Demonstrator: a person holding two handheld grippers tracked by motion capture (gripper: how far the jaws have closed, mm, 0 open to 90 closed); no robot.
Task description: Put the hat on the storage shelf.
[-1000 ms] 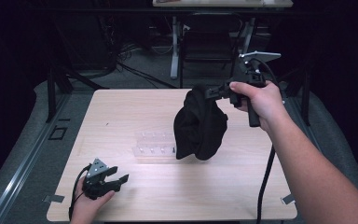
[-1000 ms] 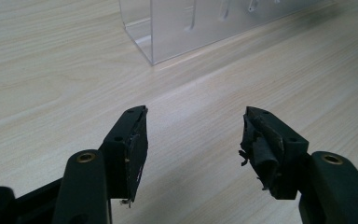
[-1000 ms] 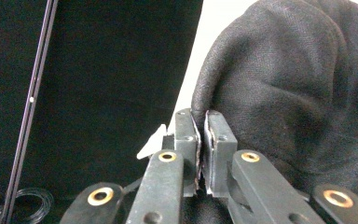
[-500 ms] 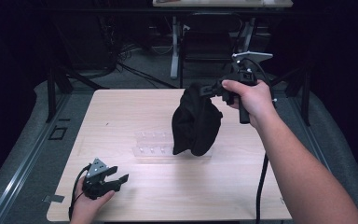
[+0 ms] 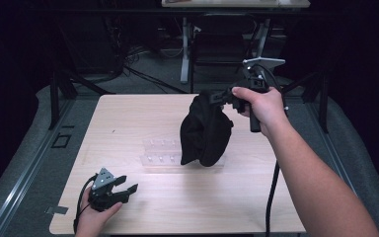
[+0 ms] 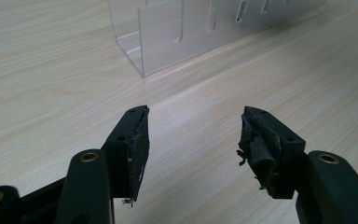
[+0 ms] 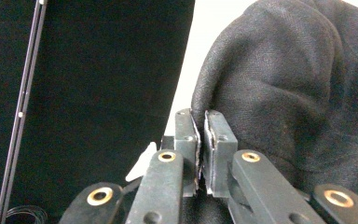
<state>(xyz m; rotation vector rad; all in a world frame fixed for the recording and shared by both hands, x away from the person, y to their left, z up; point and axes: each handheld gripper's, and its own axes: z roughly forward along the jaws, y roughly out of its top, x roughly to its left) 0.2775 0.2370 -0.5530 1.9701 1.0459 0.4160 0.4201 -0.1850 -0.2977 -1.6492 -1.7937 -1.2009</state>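
1. There are two grippers, one black cloth and one clear plastic rack on one wooden table point(image 5: 128, 113).
2. At the left, the left gripper point(image 5: 126, 188) rests low on the table near its front edge. Its jaws stand apart with only bare wood between them, so it is released and grasps nothing.
3. In the left gripper view, the clear plastic rack point(image 6: 186, 32) stands ahead of the jaws, well apart from them. The top edge of the picture cuts it off, so its slots cannot be counted there.
4. In the high view, the rack point(image 5: 160, 152) lies at the middle of the table, and its right part is hidden behind the cloth.
5. The black cloth point(image 5: 205, 131) hangs above the table centre, its lower end at the rack; whether it touches is hard to tell.
6. At the right, the right gripper point(image 5: 216, 97) is clenched on the top edge of the cloth and holds it up.
7. The pinched fold between the pads is hard to make out.
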